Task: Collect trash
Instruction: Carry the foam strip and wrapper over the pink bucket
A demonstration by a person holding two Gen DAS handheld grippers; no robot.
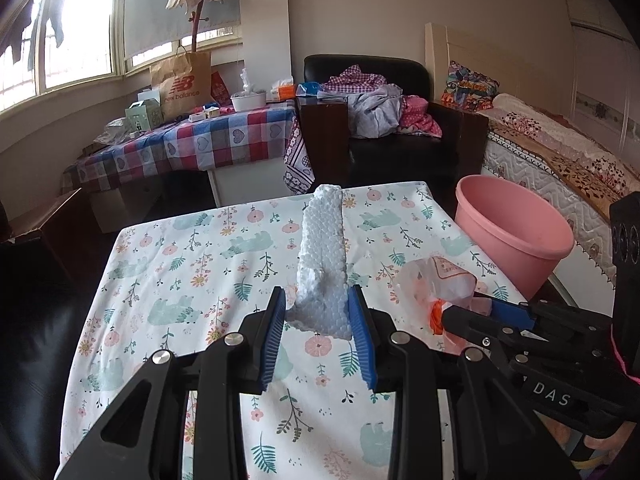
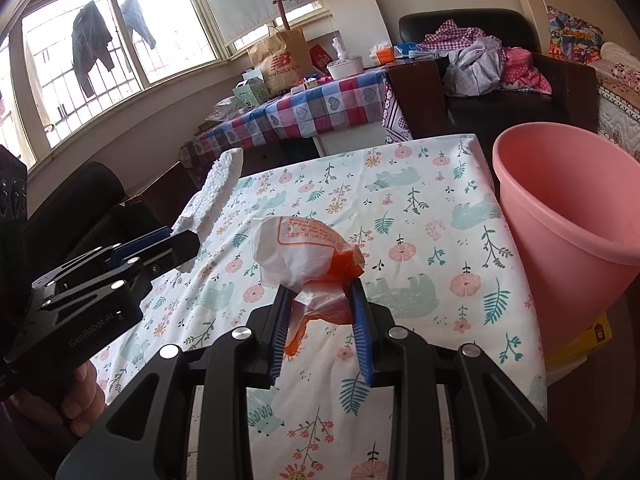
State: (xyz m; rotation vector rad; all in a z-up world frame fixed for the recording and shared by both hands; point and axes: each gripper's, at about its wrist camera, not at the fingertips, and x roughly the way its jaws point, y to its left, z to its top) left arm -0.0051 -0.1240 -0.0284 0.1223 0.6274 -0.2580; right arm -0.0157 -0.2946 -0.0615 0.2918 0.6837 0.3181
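My left gripper [image 1: 318, 300] is shut on the near end of a long white foam block [image 1: 322, 252], which sticks out forward and upward over the floral table [image 1: 180, 272]. The right wrist view shows the same foam block [image 2: 218, 188] held at the left by the left gripper [image 2: 182, 236]. A crumpled white and orange plastic bag [image 2: 308, 252] is pinched between the blue pads of my right gripper [image 2: 320, 292], lifted just above the tablecloth. In the left wrist view, that plastic bag [image 1: 438, 280] hangs from the right gripper [image 1: 464, 308] at the right. A pink bin [image 2: 568, 208] stands beside the table's right edge.
Behind the table stand a checked-cloth table [image 1: 192, 140] with a paper bag and boxes, a black armchair [image 1: 384, 120] piled with clothes, and a bed [image 1: 560, 152] on the right. A yellow box [image 2: 584, 340] lies under the bin. A person's hand [image 2: 76, 400] grips the left handle.
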